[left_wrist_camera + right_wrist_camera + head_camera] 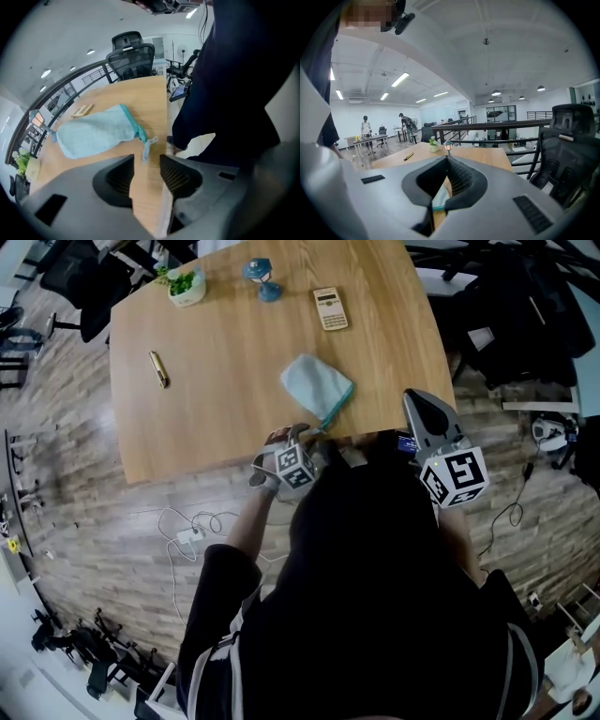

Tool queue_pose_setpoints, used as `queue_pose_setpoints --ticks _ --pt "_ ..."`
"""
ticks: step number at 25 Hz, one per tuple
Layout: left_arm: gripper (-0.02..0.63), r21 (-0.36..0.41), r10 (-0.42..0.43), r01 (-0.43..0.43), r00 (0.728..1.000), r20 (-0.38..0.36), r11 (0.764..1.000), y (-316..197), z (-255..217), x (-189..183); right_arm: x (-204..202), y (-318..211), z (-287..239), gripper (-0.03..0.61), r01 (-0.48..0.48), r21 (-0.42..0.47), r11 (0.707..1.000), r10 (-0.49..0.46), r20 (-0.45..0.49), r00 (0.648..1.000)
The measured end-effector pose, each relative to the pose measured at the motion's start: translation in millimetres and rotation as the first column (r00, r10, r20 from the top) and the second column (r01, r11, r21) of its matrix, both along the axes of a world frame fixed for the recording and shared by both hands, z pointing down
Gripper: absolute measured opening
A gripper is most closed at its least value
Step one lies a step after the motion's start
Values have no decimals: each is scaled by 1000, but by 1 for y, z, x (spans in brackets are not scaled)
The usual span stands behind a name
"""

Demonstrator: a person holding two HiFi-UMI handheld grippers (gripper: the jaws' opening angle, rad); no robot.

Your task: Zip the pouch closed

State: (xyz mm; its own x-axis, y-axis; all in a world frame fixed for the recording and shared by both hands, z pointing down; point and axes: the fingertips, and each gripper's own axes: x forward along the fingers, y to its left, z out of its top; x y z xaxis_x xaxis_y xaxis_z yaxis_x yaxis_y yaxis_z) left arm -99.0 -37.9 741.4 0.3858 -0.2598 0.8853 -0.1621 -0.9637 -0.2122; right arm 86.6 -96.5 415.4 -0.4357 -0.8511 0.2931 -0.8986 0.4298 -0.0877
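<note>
A light blue fabric pouch (316, 387) lies near the front edge of the wooden table (216, 381), with its teal zipper edge toward me. In the left gripper view the pouch (96, 132) lies flat, and its zipper pull (146, 146) hangs out just beyond the jaws. My left gripper (146, 176) is open and tilted down over the table edge, close to the pull, with nothing between the fingers. In the head view the left gripper (309, 439) is at the pouch's near corner. My right gripper (412, 399) is shut and empty, held off the table's front right edge, pointing roughly level (447, 160).
On the far part of the table are a calculator (330, 307), a small blue lamp (262, 279), a potted plant (186, 285) and a gold pen (158, 368). A white cable (192, 535) lies on the floor at the left. Office chairs (131, 58) stand beyond the table.
</note>
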Motion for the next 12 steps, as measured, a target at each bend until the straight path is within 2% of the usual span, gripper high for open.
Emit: queue_pose_setpoints --ticks 12 --pt "135 41 51 -50 999 -3 998 0 -3 13 2 1 1 11 3 -3 1000 -3 -8 1000"
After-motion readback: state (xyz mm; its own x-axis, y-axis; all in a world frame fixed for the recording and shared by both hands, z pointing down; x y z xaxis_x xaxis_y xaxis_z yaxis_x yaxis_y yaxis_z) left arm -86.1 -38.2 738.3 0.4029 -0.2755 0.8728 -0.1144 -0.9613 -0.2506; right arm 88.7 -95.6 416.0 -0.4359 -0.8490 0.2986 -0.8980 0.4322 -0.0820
